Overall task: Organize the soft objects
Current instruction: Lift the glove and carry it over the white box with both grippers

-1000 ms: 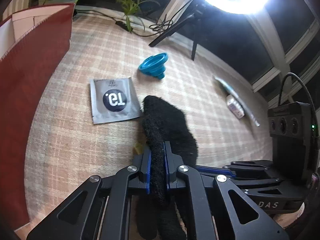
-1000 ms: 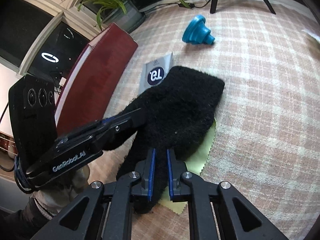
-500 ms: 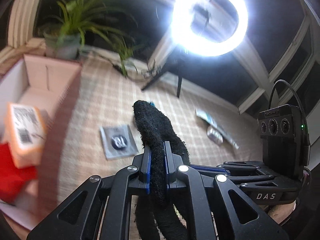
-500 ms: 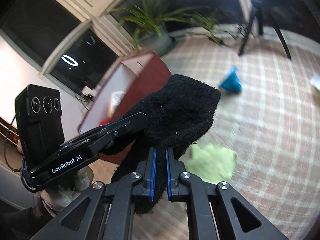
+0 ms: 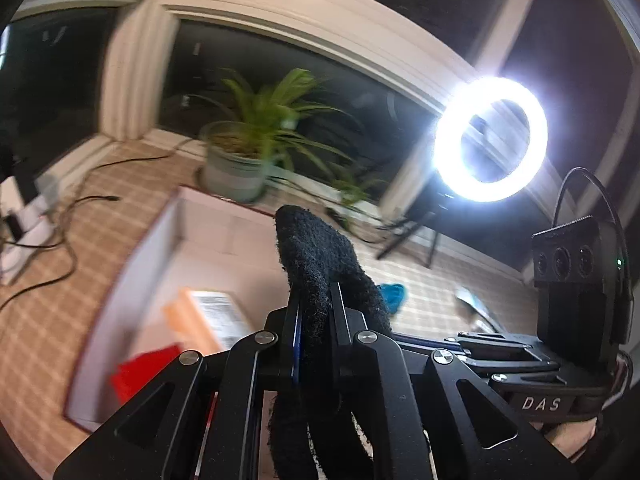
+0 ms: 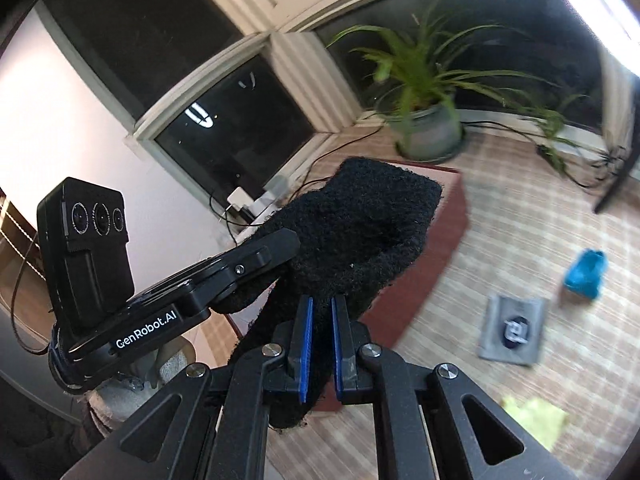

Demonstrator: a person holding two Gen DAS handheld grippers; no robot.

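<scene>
A black fuzzy glove (image 5: 320, 264) hangs in the air, pinched from two sides. My left gripper (image 5: 315, 300) is shut on one edge of it, and my right gripper (image 6: 323, 302) is shut on its lower part. In the right wrist view the glove (image 6: 360, 232) stands in front of the dark red box (image 6: 444, 256). The box (image 5: 120, 300) lies open below and to the left in the left wrist view, with an orange packet (image 5: 200, 316) and a red item (image 5: 144, 368) inside. A yellow-green cloth (image 6: 536, 420) lies on the checked rug.
A blue funnel (image 6: 586, 274) and a grey sachet (image 6: 514, 328) lie on the rug to the right. A potted plant (image 5: 236, 168) stands behind the box. A ring light (image 5: 492, 140) on a tripod glares at the right. Cables (image 5: 60, 240) trail over the floor at left.
Both grippers have lifted the black glove off the rug and carried it up and left toward the box. The yellow-green cloth under it stayed on the rug.
</scene>
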